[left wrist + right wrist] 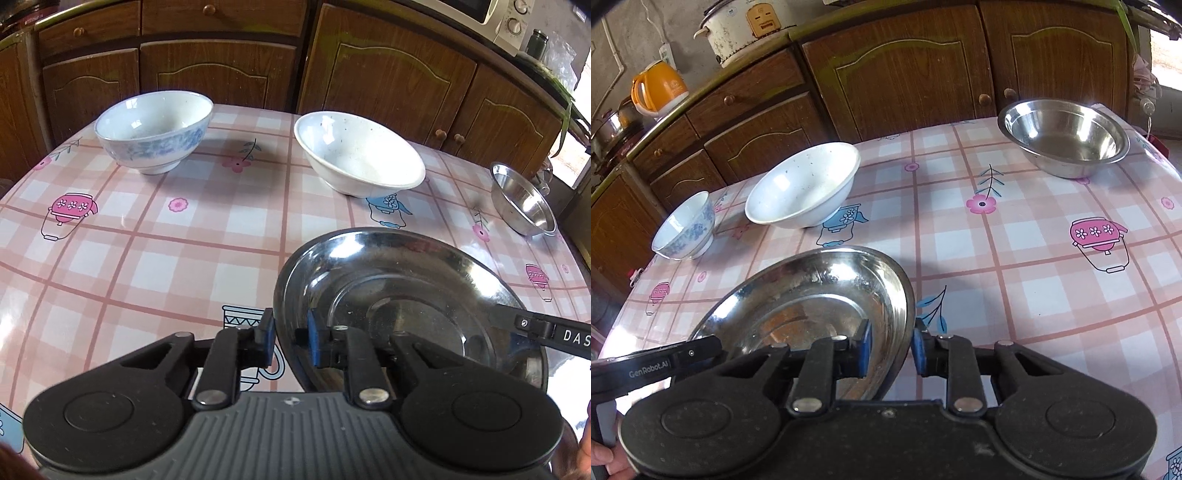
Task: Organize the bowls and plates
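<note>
— While both tongs are on it, what exactly do they grip?
— Each pinches the rim of the steel plate (424, 295). The left tongs (291, 339) are drawn narrow, one blue pad outside the plate's left rim and the other inside the dish. The right tongs (892, 350) are likewise narrow, clamped over the plate's right rim, one pad inside, one outside.
— Where is the plate?
— At the near edge of the surface (1034, 295), which is covered with a pink checked cloth printed with flowers and pots. In the left wrist view the right tongs' black arm reaches in over the plate's right side; whether the plate rests flat or is lifted I cannot tell.
— And around it?
— Beyond the plate, toward the far left, stands a blue-patterned bowl (155, 129), upright. To its right, just past the plate's far rim, a white bowl (358, 155) sits tilted. At the far right corner, well apart from the plate, is a steel bowl (1063, 136), empty.
— Anything in the way?
— Nothing lies between the plate and those bowls, only bare cloth. Wooden cabinets (905, 74) run behind the surface, with an orange kettle (659, 88) and a white rice cooker (746, 26) on the counter at far left.
</note>
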The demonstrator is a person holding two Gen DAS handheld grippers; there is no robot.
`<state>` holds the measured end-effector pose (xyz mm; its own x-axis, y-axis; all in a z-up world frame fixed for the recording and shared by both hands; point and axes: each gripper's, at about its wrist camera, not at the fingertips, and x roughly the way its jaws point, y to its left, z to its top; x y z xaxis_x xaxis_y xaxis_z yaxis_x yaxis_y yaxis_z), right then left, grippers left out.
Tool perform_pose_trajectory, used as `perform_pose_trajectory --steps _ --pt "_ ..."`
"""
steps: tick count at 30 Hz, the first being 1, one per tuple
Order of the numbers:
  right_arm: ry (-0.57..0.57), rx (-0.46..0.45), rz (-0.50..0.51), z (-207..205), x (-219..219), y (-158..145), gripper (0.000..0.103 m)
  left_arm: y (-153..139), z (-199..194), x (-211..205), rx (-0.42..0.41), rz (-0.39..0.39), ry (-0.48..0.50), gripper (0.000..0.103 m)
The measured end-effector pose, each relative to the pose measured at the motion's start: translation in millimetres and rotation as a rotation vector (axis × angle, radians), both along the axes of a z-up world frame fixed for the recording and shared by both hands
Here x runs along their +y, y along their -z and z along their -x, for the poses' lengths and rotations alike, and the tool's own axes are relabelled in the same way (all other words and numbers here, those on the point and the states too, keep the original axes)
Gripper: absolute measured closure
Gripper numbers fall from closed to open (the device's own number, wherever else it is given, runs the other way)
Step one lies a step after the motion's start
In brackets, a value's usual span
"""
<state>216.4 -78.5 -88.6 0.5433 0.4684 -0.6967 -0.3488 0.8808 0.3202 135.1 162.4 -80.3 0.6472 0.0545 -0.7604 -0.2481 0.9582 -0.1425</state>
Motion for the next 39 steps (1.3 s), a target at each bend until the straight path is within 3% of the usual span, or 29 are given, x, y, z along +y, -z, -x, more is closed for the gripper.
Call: perform_pose_trajectory --steps 12,39 --pt "-0.007 -0.091 -0.007 30.7 -10.0 -33.2 0.074 -29.6 30.3 -9.8 -0.057 -0.029 0.004 0.085" --pt "0.023 -0.197 -0.047 85.3 -52.3 -68.6 0.074 -61.4 73.5 -42.3 -0.133 -0.075 0.05 0.084"
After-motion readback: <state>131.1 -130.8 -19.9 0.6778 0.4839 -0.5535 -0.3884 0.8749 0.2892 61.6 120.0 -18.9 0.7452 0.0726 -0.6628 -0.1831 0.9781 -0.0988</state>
